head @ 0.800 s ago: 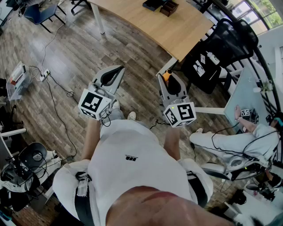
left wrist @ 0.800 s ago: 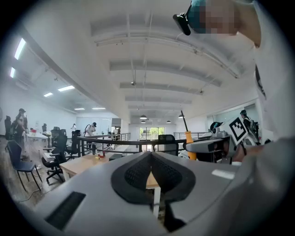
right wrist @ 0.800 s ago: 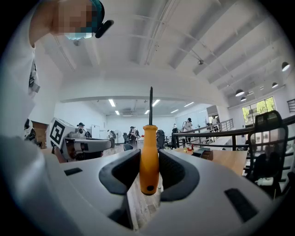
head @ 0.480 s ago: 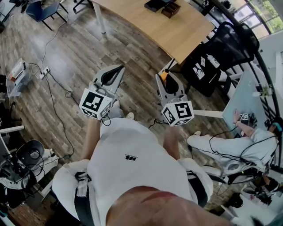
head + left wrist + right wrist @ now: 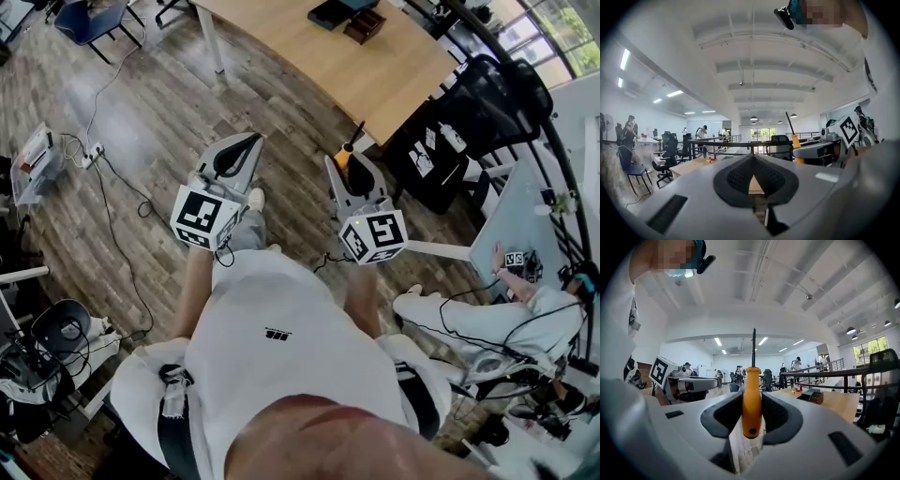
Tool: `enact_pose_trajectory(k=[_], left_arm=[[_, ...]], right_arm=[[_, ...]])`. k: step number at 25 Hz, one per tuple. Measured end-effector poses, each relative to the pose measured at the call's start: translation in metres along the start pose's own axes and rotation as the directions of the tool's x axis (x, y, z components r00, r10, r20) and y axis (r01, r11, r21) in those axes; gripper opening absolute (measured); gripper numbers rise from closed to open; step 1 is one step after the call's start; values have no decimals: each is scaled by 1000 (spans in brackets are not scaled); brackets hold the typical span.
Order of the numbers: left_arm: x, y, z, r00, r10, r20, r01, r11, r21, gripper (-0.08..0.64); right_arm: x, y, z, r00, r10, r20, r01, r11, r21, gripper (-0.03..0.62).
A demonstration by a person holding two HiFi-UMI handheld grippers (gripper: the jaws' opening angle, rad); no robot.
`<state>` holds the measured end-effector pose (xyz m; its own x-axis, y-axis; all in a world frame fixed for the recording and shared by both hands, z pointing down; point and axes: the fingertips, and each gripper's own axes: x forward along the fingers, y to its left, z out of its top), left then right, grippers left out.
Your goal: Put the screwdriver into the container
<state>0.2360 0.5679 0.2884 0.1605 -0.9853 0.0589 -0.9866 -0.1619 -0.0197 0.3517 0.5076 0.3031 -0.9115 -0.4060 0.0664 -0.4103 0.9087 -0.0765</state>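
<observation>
Screwdriver (image 5: 752,401) is held in the right gripper (image 5: 751,398), over the floor just short of the desk (image 5: 375,66).
The right fingers clamp the orange handle from both sides, and the black shaft sticks out past the fingertips toward the desk's near corner. The left gripper (image 5: 246,146) has its fingers closed together with nothing between them, and is held level with the right one, further from the desk. A small brown box (image 5: 362,22) and a dark tray (image 5: 330,11) sit at the desk's far end, well apart from the screwdriver.
</observation>
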Motion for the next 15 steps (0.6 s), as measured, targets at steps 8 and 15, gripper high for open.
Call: enact_pose_trajectory(k=[8, 15], left_arm=[[38, 42, -7, 1000, 1, -5, -1, 1000, -15, 6], [85, 89, -11, 999, -24, -26, 23, 1000, -15, 6]], right_arm=[[51, -27, -4, 1000, -8, -20, 8, 1000, 3, 117], [107, -58, -5, 999, -28, -47, 29, 1000, 13, 117]])
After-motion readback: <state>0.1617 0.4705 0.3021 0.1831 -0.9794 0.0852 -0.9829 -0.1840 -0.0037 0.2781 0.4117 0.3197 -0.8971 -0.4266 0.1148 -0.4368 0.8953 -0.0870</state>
